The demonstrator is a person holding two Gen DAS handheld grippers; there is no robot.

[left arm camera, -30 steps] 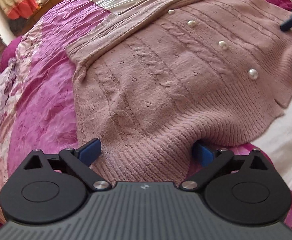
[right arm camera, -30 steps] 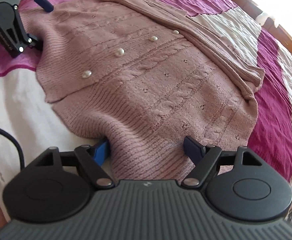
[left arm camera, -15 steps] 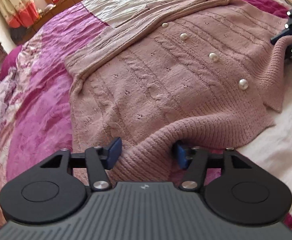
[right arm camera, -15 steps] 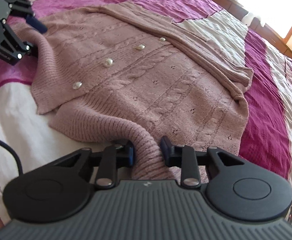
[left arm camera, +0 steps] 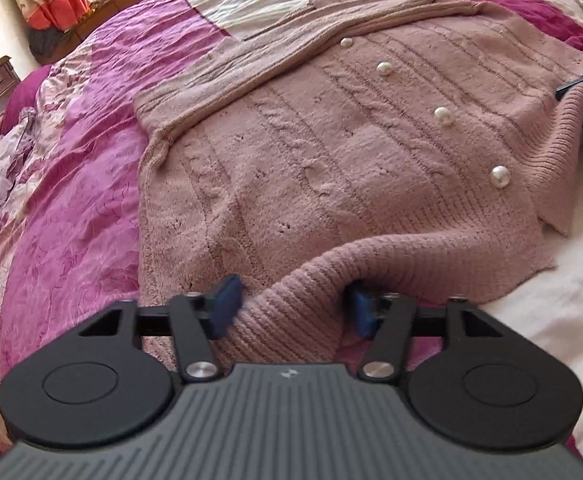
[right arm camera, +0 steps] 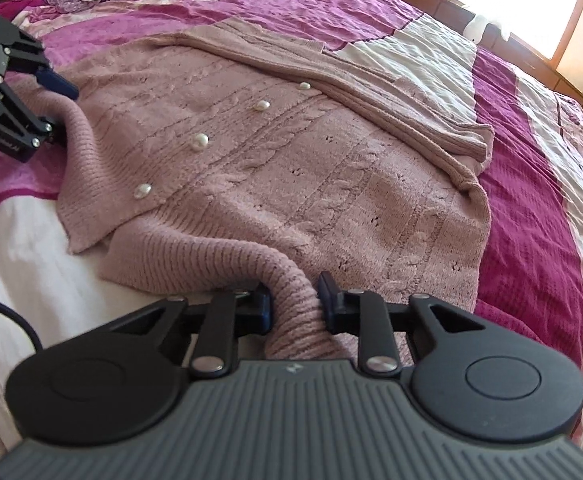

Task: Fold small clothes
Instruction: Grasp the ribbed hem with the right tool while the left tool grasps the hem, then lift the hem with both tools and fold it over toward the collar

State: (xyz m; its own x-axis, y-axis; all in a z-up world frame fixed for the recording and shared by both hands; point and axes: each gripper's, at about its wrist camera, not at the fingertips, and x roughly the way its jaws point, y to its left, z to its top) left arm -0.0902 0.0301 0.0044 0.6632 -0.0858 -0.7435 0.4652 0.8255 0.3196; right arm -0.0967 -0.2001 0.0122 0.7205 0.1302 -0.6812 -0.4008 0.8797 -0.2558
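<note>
The pink knitted cardigan (left arm camera: 331, 168) is spread on the bed (left arm camera: 75, 200), its ribbed hem (right arm camera: 219, 256) pinched at both corners. The knit could slip from the left tongs (left arm camera: 291, 308), since their grasp looks loose, and a lopsided fold would result. The right tongs (right arm camera: 293, 300) are clenched tightly on the hem. Both are held low, pointed forward across the garment.

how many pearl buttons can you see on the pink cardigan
4, in a line down the cardigan front: nearest the hem, then, and by the folded sleeve. Others may be hidden.
</note>
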